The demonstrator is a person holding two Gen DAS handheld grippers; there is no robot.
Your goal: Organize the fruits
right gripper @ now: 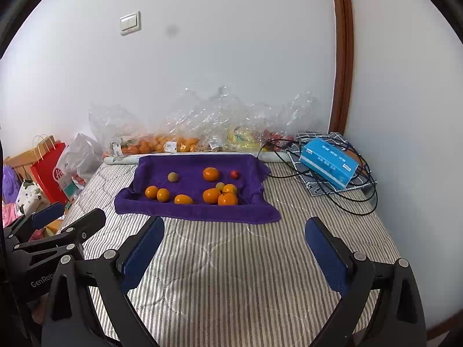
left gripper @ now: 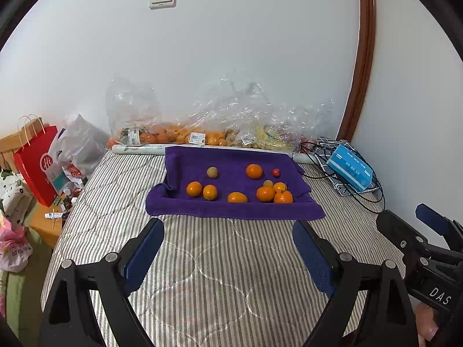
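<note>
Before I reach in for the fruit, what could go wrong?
The oranges at the purple towel's front right sit clustered and touching, so gripping one may nudge the others. The towel is loose on the striped bedding and may bunch. The small red fruit could slip through wide-open jaws.

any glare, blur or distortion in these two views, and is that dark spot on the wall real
Both views are fisheye: the door frame bows and the corners go black. Left wrist view: even soft light, fruit on the purple towel sharp, glints on the plastic bags. Right wrist view: a blurry dark smudge sits on the wall; the left view shows none, so it is likely on the lens.
</note>
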